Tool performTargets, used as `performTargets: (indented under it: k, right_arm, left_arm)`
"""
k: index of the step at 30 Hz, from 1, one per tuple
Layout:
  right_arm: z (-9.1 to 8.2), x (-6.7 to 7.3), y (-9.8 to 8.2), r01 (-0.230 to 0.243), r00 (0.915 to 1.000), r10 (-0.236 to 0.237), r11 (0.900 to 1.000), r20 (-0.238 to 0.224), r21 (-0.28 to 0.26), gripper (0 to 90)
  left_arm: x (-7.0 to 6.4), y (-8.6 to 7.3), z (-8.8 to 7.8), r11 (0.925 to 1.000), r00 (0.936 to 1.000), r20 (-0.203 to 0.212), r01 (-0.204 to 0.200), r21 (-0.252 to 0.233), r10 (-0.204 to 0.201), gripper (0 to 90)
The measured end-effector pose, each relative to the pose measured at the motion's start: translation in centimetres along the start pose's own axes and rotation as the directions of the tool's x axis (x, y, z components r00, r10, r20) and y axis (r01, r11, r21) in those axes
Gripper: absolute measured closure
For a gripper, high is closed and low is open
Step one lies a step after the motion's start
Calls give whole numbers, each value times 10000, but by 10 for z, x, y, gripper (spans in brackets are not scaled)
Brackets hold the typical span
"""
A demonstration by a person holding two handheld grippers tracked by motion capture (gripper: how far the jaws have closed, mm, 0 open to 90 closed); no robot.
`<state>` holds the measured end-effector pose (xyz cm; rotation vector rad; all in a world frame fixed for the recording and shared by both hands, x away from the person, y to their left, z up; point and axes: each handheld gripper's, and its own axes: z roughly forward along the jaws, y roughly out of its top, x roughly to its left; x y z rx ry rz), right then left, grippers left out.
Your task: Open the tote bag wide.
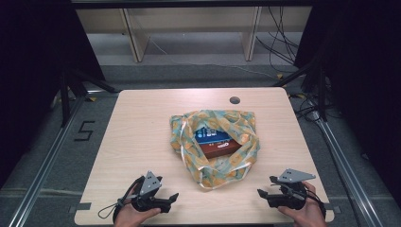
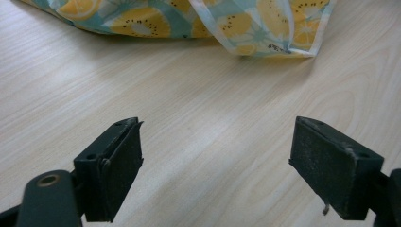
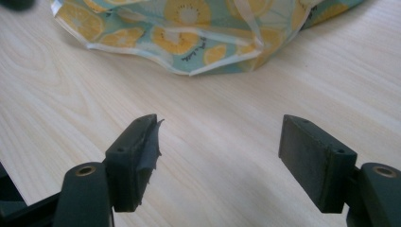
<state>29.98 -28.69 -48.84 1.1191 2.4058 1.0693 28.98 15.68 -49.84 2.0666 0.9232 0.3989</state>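
A cloth bag (image 1: pixel 215 144) with a lemon-slice print lies open in the middle of the wooden table (image 1: pixel 142 127). Inside it sit a blue box (image 1: pixel 211 134) and a brown-red box (image 1: pixel 221 148). My left gripper (image 1: pixel 173 196) rests near the front edge, left of the bag, its jaws wide apart over bare wood with nothing between them (image 2: pixel 215 165). The bag's edge (image 2: pixel 246 28) lies ahead of it. My right gripper (image 1: pixel 263 194) is at the front right, open and empty (image 3: pixel 220 158), facing the bag's hem (image 3: pixel 189 42).
A round cable hole (image 1: pixel 234 100) is near the table's far edge. Black frame legs and cables stand beyond the table, with wooden shelving behind. Bare wood surrounds the bag on all sides.
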Motion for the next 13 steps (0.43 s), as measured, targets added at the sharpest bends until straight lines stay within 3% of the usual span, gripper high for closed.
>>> performTargets:
  k: [1,3,5,8,13]
  right_arm:
    - [0,0,0,0,10000,0,10000,0,0,303]
    - [1,0,-2,-252,9997,253,9995,-29,197,302]
    - [1,0,-2,-147,9999,146,9998,91,123,302]
    - [1,-2,-1,-25,9999,23,9999,110,155,300]
    - [1,-2,-1,-188,9997,185,9996,145,228,300]
  left_arm:
    - [0,0,1,10000,10000,-9,73,-54,-73,167]
    - [2,1,0,9996,9996,-124,-265,101,266,167]
    - [0,0,2,10000,10000,-58,-6,-35,6,168]
    - [1,0,1,10000,10000,-79,26,30,-25,167]
    - [3,0,0,9994,9998,-50,-171,291,172,167]
